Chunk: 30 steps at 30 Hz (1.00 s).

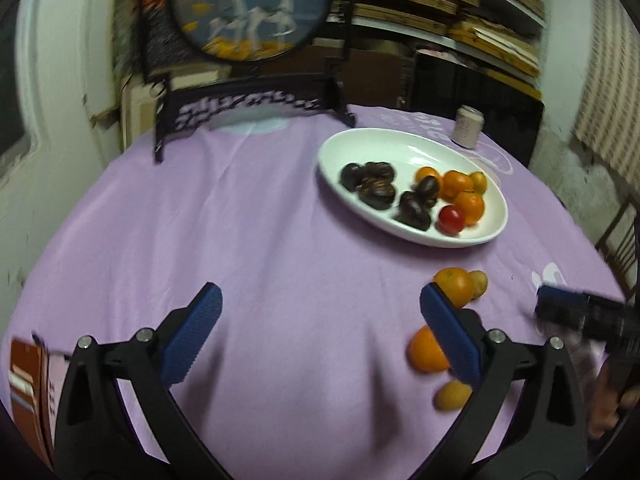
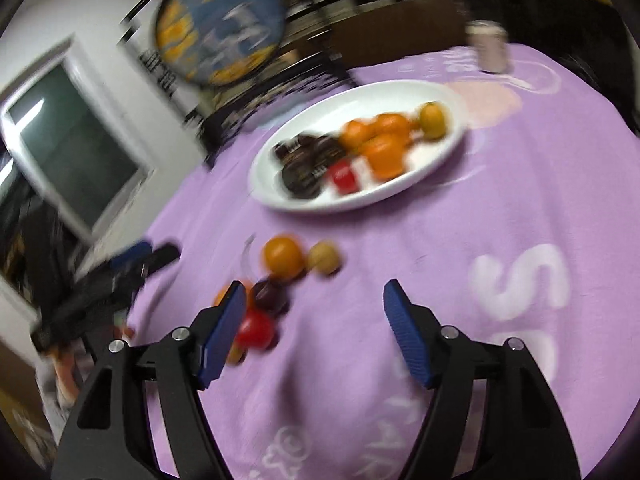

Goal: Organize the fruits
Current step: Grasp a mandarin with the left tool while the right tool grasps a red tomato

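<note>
fingers [image 1: 192, 340] of the left gripper [image 1: 320, 336] are standing wide apart, gripping nothing; bare purple worktop [image 1: 260, 240] is lying between them. right gripper [image 2: 314, 332] fingers [image 2: 408, 340] are standing partly apart, also gripping nothing. loose oranges [image 1: 454, 286] and small yellow fruits [image 1: 450, 396] are lying beside the left gripper's right finger. white plate [image 1: 384, 144], holding dark fruits, oranges and a red one, is sitting well ahead of both.

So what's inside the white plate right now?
The plate holds dark chestnuts, oranges and one red tomato. Whatever lies beneath the pile is covered.
</note>
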### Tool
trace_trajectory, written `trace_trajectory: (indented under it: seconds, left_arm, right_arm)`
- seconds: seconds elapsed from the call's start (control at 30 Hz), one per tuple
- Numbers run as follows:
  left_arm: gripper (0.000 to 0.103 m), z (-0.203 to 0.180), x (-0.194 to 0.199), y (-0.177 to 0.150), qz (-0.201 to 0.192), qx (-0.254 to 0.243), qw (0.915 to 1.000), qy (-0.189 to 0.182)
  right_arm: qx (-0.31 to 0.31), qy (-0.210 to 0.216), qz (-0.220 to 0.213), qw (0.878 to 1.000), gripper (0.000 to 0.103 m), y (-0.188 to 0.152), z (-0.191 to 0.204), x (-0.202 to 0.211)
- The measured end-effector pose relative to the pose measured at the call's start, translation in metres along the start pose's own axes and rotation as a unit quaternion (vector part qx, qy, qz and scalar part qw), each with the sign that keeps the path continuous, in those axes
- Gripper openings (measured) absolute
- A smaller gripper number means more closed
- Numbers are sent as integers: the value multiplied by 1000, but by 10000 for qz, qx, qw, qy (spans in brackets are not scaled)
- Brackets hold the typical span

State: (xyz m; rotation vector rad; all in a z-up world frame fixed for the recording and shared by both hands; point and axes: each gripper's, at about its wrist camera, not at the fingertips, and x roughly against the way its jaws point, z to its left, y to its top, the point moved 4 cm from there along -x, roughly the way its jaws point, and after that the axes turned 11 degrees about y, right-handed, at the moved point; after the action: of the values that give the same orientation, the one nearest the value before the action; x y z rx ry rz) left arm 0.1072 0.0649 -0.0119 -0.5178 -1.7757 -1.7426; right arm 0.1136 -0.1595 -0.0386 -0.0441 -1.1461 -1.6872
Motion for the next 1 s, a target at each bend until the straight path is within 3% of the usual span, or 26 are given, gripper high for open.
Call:
trace_trajectory:
  seconds: [0.2,0.47,0.5,0.57,0.6,0.87,1.0]
  left_arm:
    - [101,23,-8,-3,323,649,9972,-179]
    - [101,25,-3,-1,232,764,9966,-211]
    - [101,24,-2,-2,224,763,9966,-216]
    - [101,23,-2,-2,221,749,9967,-229]
    - [101,22,-2,-2,222,727,9968,-227]
    - [101,10,-4,-4,226,398,9989,-88]
    - [101,6,-7,-5,264,269,9993,-43]
  right_arm:
    - [666,-75,402,9969,71,-18,30,-23]
    - [949,-289,607,9932,63,-25,41,-45]
    - [902,-238,607,9938,61,-26,41,-47]
    - [791,-126,577,9951,44,-25,40,-48]
    - [753,-64,567,9955,41,-24,40,-48]
    - [-193,647,750,9949,41,-20,19,-52]
    - [-84,639,760,9950,35,-21,26,-49]
